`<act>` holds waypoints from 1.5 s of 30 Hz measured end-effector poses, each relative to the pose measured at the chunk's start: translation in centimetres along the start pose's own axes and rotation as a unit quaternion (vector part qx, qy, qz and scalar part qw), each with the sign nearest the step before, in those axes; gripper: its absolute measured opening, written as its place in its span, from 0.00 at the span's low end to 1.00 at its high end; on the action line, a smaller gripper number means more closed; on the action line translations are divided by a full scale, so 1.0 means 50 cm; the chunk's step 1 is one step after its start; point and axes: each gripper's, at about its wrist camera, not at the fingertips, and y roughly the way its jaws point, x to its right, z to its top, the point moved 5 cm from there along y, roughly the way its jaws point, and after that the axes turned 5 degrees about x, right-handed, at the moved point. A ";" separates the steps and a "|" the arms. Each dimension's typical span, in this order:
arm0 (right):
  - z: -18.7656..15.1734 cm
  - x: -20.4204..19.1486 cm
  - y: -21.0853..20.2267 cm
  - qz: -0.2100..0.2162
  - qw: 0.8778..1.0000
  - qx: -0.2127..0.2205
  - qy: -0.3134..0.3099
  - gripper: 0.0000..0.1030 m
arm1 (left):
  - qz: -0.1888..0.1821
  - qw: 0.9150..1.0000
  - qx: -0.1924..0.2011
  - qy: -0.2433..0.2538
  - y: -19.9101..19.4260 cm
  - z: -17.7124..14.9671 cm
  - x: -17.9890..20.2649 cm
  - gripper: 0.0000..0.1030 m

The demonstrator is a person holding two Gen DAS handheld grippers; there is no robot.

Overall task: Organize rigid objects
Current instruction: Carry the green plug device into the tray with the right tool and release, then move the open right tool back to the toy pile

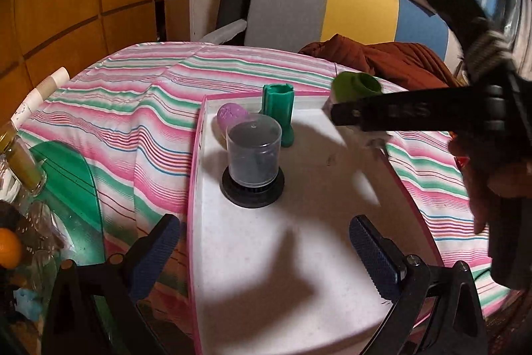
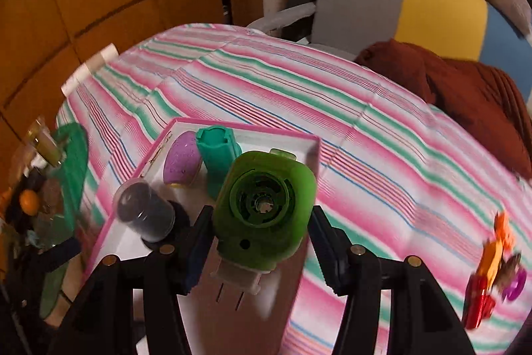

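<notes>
right gripper [image 2: 262, 242] pinching lime green plastic part [image 2: 264, 208] above tray [image 2: 312, 143]; left gripper [image 1: 262, 250] spread, empty; no readable writing.

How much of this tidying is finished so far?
Three items already sit in the pink-rimmed tray: a purple egg, a teal holder and a clear-capped canister. The right gripper holds a green plug-in device above the tray. Colourful toys remain on the striped cloth. The left gripper is open.

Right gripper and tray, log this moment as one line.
right gripper: shut on lime green plastic toy, over pink-rimmed tray | left gripper: open, empty | in tray: capped jar, teal piece, purple egg
</notes>
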 end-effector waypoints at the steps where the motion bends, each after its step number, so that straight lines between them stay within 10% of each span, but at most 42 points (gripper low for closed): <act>1: 0.003 -0.005 0.009 -0.002 1.000 -0.004 -0.006 0.55 | 0.000 1.000 -0.001 -0.001 0.001 0.000 0.000 0.99; 19: 0.032 0.021 0.113 -0.046 0.999 -0.023 -0.002 0.56 | -0.001 1.000 -0.013 -0.012 0.010 -0.009 -0.004 0.99; 45: -0.042 0.112 -0.029 -0.067 0.994 0.021 0.088 0.57 | -0.019 1.000 -0.005 0.001 -0.003 -0.008 0.025 0.99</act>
